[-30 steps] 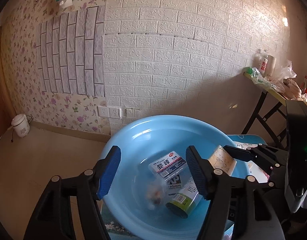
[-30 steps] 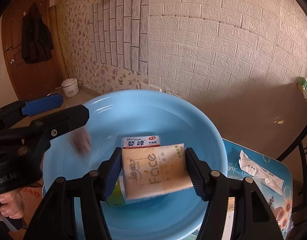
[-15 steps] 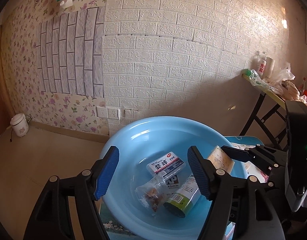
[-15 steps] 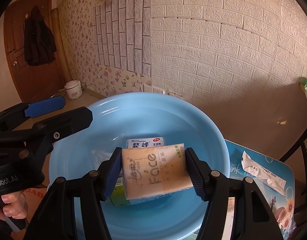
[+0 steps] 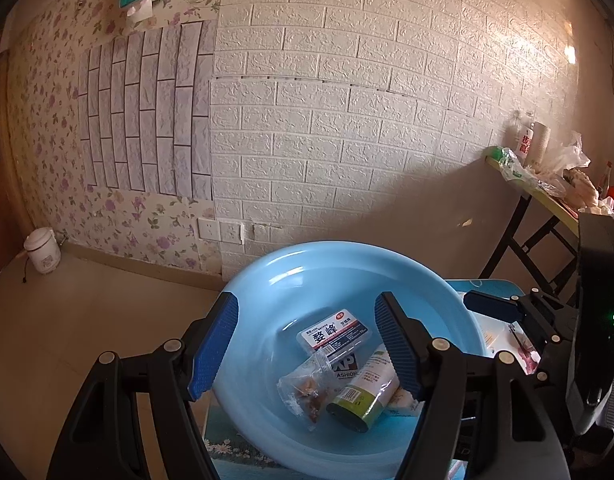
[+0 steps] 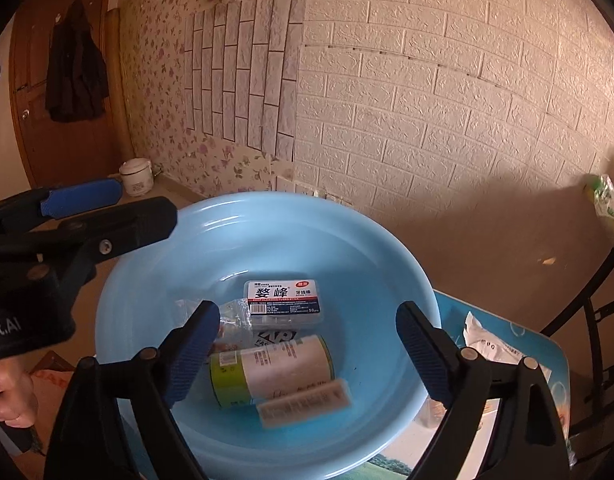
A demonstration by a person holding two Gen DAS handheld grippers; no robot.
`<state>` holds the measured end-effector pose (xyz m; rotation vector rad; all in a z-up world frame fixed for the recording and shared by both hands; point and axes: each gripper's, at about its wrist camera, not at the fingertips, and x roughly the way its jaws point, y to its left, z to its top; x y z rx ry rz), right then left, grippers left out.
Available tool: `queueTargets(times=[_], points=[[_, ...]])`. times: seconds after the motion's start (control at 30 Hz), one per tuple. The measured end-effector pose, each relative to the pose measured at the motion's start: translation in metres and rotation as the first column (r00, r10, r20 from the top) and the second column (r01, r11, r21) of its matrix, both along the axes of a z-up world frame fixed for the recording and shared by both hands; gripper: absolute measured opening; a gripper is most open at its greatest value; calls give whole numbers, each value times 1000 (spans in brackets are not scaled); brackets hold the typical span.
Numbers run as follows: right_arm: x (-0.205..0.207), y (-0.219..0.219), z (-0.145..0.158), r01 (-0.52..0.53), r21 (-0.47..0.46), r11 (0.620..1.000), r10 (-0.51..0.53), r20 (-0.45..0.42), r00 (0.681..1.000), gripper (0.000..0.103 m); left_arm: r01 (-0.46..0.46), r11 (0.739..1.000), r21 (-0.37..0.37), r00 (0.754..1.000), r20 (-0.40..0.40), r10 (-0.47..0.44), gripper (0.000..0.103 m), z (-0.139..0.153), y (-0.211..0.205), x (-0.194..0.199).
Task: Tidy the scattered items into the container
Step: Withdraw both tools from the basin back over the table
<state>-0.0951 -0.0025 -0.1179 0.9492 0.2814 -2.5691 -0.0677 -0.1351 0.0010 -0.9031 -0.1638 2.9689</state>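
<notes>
Released from the right gripper (image 6: 307, 352), the beige tissue pack (image 6: 305, 402) that was clamped between its pads half a second ago now lies in the blue basin (image 6: 267, 232), and that gripper's jaws stand wide apart with nothing between them. The pack rests at the near side of the basin floor, touching the green-capped cylindrical container (image 6: 271, 370), which lies on its side just behind it. Farther back sits the clear floss-pick box (image 6: 283, 304) with its white, blue and red label, partly over a flat black-and-white printed item (image 6: 277, 337). A crinkled clear snack packet (image 6: 227, 322) lies to the left of these, against the box. From the left side, the left gripper (image 5: 307, 344) hangs over the near rim of the basin (image 5: 347, 256), its blue pads spread apart and empty; below it the snack packet (image 5: 303, 390), the box (image 5: 333, 334) and the container (image 5: 365, 394) are all visible on the basin floor. The basin stands on a table (image 6: 515, 334) with a blue printed top, and 1 white wrapped item (image 6: 491, 346) is still outside the basin on that surface, to its right and apart from the rim. A small white pot (image 5: 43, 250) stands on the floor by the flowered wall.
</notes>
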Motion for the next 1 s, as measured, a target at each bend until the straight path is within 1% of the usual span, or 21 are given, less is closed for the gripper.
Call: queueTargets(times=[0.33, 0.47, 0.6, 0.7, 0.8, 0.87, 0.93, 1.0], points=[[17, 16, 13, 17, -12, 1000, -17, -18, 1000, 91, 15, 1000, -12, 1000, -14, -15, 69, 15, 17, 11], [28, 31, 20, 36, -26, 999, -36, -26, 999, 91, 23, 1000, -6, 1000, -20, -24, 70, 20, 28, 20], [44, 50, 25, 73, -17, 997, -73, -40, 996, 91, 46, 999, -3, 999, -27, -46, 71, 25, 44, 30], [64, 69, 34, 113, -16, 993, -114, -71, 991, 91, 65, 998, 8, 998, -27, -65, 76, 28, 58, 38], [81, 93, 42, 177, -10, 984, -177, -75, 981, 91, 82, 997, 9, 996, -21, -82, 80, 31, 73, 46], [94, 112, 45, 236, -8, 972, -236, -70, 969, 91, 97, 995, 10, 995, -16, -96, 85, 32, 85, 51], [107, 132, 46, 290, -32, 957, -291, -48, 956, 91, 110, 994, 16, 994, -7, -110, 99, 29, 97, 58], [122, 157, 42, 337, -73, 939, -339, -16, 941, 91, 122, 992, 26, 993, 7, -122, 102, 24, 109, 63]])
